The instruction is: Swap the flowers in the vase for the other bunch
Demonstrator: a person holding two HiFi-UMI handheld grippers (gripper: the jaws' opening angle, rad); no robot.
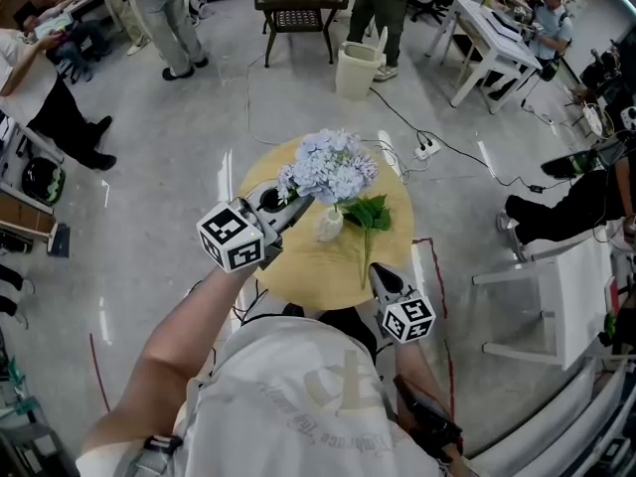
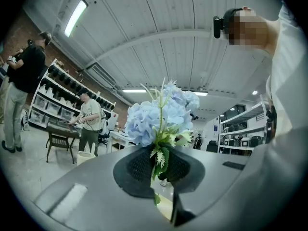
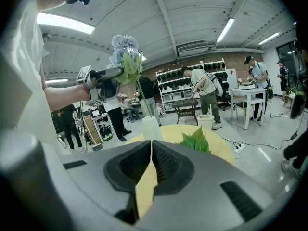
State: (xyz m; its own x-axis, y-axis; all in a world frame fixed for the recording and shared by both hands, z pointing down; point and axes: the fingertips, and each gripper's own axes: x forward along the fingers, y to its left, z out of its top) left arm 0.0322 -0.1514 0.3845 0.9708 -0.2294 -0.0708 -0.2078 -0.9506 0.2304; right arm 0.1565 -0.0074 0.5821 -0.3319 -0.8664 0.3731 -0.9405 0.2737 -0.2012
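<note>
- Your left gripper [image 1: 298, 205] was closed on the blue bunch [image 1: 333, 165]. Its pads pinched the stem just under the flower head, among the small leaves. The gripper pointed about level, above the middle of the worktop [image 1: 298, 266].
- The white vase [image 1: 329, 225] stood upright near the worktop's centre. In the right gripper view the bunch's stem ran down from your left gripper to the vase's mouth, so its lower end seemed to be at or just inside the rim. I judged the blue bunch partly lifted but not clear of the vase.
- The other bunch [image 1: 370, 213] lay flat on the worktop just beside the vase, on your right. Its green leaves were by the vase and its stem pointed toward the near edge. Its flower end could not be made out, because the blue head covered that spot in the head view.
- Your right gripper [image 1: 383, 281] was closed with nothing between its jaws. It sat at the near edge, close to the end of that stem but not touching it.
- So the first step, taking out the old flowers, was under way and unfinished.
- Left for you: draw the blue stem fully free and set it down on the worktop. Then pick up the other bunch, stand it upright and feed its stem into the vase. The vase was narrow and looked light — it could tip.
</note>
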